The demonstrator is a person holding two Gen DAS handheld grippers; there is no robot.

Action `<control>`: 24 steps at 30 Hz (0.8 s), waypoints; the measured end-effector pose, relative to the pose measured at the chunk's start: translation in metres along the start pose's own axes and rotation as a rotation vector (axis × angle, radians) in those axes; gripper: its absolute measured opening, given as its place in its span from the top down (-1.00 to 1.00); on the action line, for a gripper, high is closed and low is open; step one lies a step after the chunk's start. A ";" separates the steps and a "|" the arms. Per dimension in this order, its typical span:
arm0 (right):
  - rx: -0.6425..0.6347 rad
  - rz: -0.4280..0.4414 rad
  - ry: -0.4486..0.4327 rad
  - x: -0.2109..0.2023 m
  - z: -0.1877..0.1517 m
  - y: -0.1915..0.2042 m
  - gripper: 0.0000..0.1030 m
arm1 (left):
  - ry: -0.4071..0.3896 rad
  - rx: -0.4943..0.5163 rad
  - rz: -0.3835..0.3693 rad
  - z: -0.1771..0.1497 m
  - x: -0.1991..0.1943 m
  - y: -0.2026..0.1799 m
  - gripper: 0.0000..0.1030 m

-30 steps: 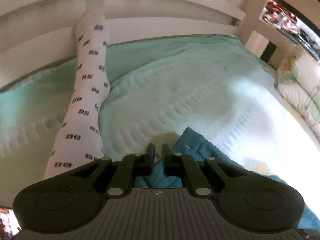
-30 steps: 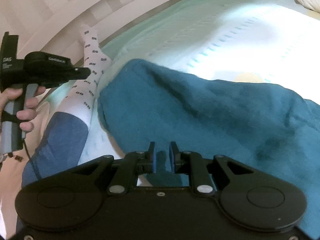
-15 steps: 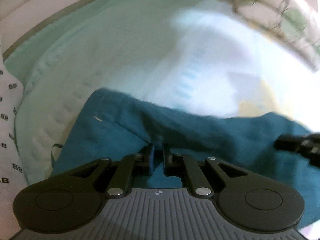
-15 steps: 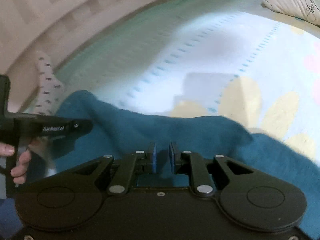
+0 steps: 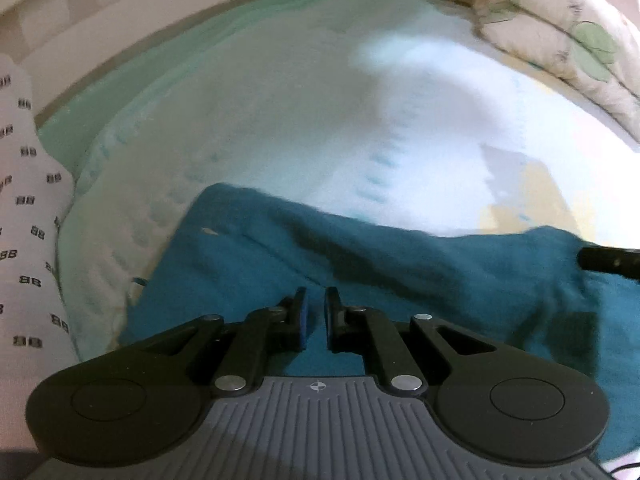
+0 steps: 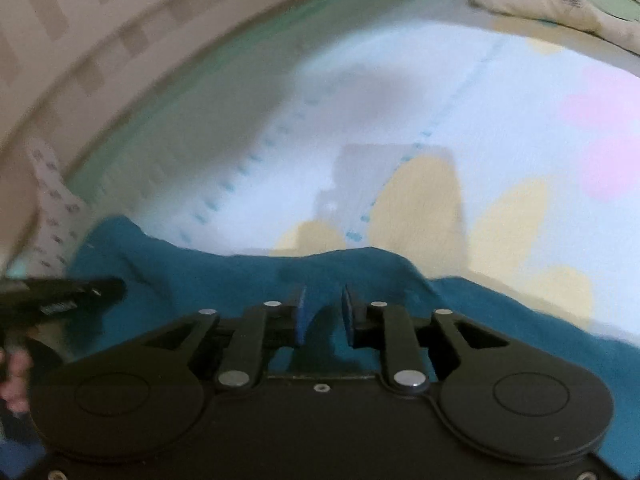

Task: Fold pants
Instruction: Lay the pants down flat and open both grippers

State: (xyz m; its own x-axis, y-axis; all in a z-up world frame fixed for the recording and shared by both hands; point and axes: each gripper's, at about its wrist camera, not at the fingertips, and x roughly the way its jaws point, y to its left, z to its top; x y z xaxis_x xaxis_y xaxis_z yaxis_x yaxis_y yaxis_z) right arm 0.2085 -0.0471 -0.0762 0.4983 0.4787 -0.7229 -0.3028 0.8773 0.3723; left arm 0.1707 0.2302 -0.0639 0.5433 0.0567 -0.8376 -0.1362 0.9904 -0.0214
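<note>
- My left gripper [image 5: 314, 318] has its jaws nearly together, clamped on a fold of the teal pants [image 5: 400, 272].
- My right gripper [image 6: 323, 314] is opening its jaws, a ridge of the pants [image 6: 224, 280] between them.
- The pants lie spread on the bed [image 5: 280, 120], under and ahead of both grippers.
- A white patterned cloth [image 5: 28, 220] lies to the left of my left gripper.

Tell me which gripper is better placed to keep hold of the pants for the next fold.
Left, probably. The left gripper is shut on the teal pants near their corner, while the right gripper is opening, with a ridge of cloth between its jaws.
</note>
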 end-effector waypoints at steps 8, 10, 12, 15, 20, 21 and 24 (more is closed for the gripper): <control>0.217 -0.097 -0.064 -0.125 -0.046 -0.076 0.05 | 0.039 0.146 -0.168 -0.021 -0.032 -0.105 0.83; 0.273 -0.148 -0.085 -0.151 -0.058 -0.101 0.02 | 0.047 0.183 -0.211 -0.028 -0.035 -0.133 0.83; 0.330 -0.211 -0.106 -0.181 -0.073 -0.132 -0.02 | 0.056 0.226 -0.247 -0.034 -0.038 -0.163 0.83; 0.415 -0.310 -0.124 -0.220 -0.098 -0.177 -0.02 | 0.067 0.284 -0.291 -0.044 -0.040 -0.203 0.83; 0.563 -0.446 -0.131 -0.268 -0.138 -0.244 -0.03 | 0.091 0.345 -0.351 -0.059 -0.040 -0.259 0.83; 0.591 -0.471 -0.130 -0.275 -0.146 -0.256 -0.04 | 0.097 0.356 -0.356 -0.061 -0.038 -0.268 0.83; 0.659 -0.520 -0.126 -0.289 -0.166 -0.285 -0.05 | 0.108 0.388 -0.376 -0.070 -0.037 -0.296 0.83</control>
State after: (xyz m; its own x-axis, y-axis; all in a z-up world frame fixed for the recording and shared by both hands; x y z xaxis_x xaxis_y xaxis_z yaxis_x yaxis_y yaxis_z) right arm 0.0153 -0.4412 -0.0700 0.5415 -0.0251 -0.8403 0.5060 0.8080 0.3019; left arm 0.1331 -0.0742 -0.0641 0.4046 -0.3027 -0.8629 0.3773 0.9148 -0.1439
